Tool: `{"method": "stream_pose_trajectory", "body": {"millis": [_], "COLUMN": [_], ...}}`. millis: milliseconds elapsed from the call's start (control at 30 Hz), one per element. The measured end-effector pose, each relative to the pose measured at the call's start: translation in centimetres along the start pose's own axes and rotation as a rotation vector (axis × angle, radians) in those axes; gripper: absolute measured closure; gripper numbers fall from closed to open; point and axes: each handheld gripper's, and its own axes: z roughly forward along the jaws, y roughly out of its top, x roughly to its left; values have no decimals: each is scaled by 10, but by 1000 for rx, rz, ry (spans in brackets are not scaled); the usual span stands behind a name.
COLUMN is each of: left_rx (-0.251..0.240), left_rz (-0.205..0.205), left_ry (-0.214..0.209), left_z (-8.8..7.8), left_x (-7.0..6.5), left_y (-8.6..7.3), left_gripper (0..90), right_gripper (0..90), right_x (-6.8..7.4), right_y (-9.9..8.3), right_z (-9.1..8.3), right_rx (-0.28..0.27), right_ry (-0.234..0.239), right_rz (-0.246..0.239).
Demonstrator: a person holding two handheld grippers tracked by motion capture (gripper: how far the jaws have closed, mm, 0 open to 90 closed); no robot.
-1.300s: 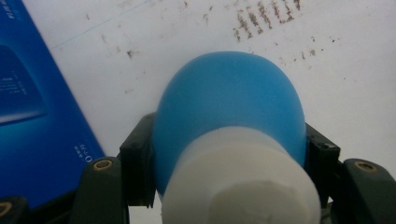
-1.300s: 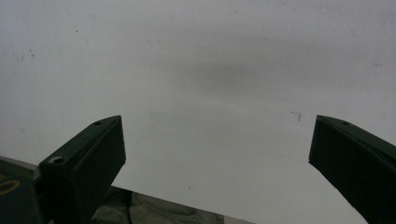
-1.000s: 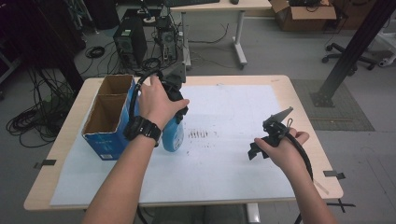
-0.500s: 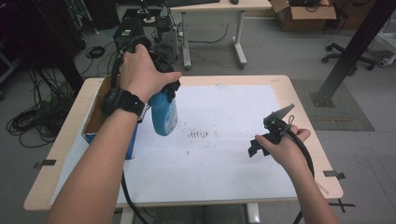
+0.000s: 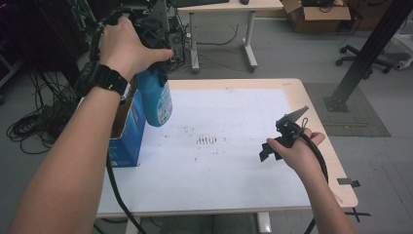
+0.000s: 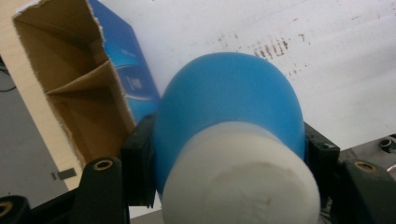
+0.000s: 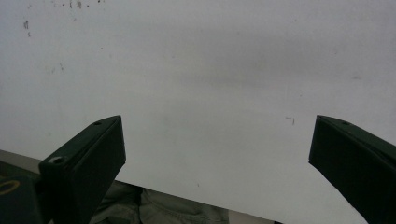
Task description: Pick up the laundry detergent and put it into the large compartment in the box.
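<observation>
A blue bottle (image 5: 157, 101) with a white cap hangs in the air above the table's left side, over the edge of the blue cardboard box (image 5: 127, 135). My left gripper (image 5: 153, 46) is shut on the bottle's upper part. In the left gripper view the bottle (image 6: 229, 112) sits between the two black jaws, its white cap (image 6: 240, 179) nearest the camera, and the box (image 6: 84, 93) lies open below with a cardboard divider inside. My right gripper (image 5: 275, 144) hovers low over the white sheet at the right, held open. Its jaws (image 7: 217, 154) stand wide apart with nothing between them.
A white sheet (image 5: 229, 161) covers the wooden table (image 5: 321, 126), with dark smudges (image 5: 207, 140) near its middle. Beyond the table stand a black post (image 5: 365, 53), cables on the floor (image 5: 34, 122) and another desk (image 5: 224, 9). A cable trails from each gripper.
My left hand has lifted the blue bottle off the sheet, up and toward the box. The right gripper has stayed where it was.
</observation>
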Motion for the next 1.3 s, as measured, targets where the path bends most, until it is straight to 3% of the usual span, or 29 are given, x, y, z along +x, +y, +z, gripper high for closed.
{"method": "stream_pose_trajectory", "body": {"millis": [300,800,1000,1300], "left_rx": [-5,-16,-13,5], "left_rz": [-59,-223,-261,-281], "left_ry": [1,19,22,23], "left_z": [-10,-8,-1,19], "left_x": [34,105,122,137], "left_y": [-7,-36,-45,-52], "left_gripper": [376,376,376,376], "right_gripper": [38,38,38,38], "right_x": [3,3,3,5], "right_y": [5,5,5,4], "right_z": [-1,-2,-1,0], "right_rx": [12,16,20,23], "right_ry": [-11,-16,-17,-19], "right_rz": [-1,10,8,13]}}
